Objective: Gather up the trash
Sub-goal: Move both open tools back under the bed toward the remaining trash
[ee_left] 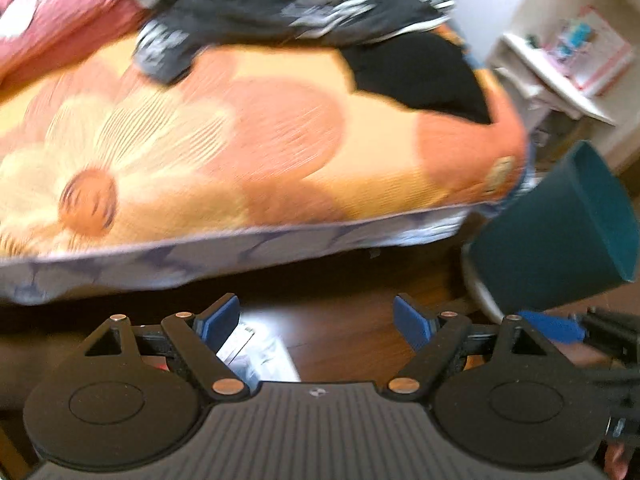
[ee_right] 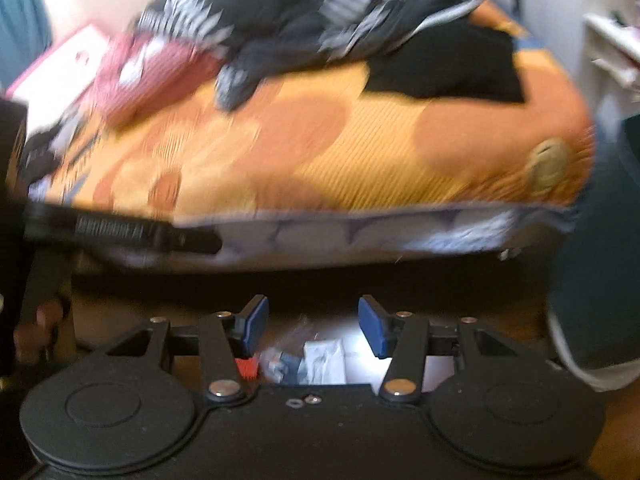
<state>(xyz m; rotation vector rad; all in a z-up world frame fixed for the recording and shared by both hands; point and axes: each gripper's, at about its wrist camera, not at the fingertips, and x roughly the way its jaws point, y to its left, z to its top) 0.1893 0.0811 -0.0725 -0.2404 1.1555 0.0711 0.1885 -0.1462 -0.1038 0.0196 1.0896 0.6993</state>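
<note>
Left gripper (ee_left: 316, 320) is spread wide and empty above the dark wood floor (ee_left: 352, 344); crumpled wrappers (ee_left: 256, 356) lie at its seven o'clock. Right gripper (ee_right: 313, 326) is likewise released, with wrappers (ee_right: 316, 360) just below its fingers. Beyond, the mattress edge (ee_left: 240, 240) overhangs. A teal bin (ee_left: 560, 232) stands at three o'clock.

Orange and yellow bedcover (ee_left: 256, 128) with big cream flowers and rust-orange circles, edged below by a pale sheet (ee_left: 168, 260) in blue-grey shapes. On top, a black-and-white patterned heap of clothes (ee_left: 304, 4), a plain black cloth (ee_left: 420, 76) and a dusky pink-and-white pillow (ee_right: 152, 72). Teal bin (ee_left: 560, 236) over dark brown floor (ee_left: 352, 336), and blue pads (ee_left: 220, 322) on black gripper arms.
</note>
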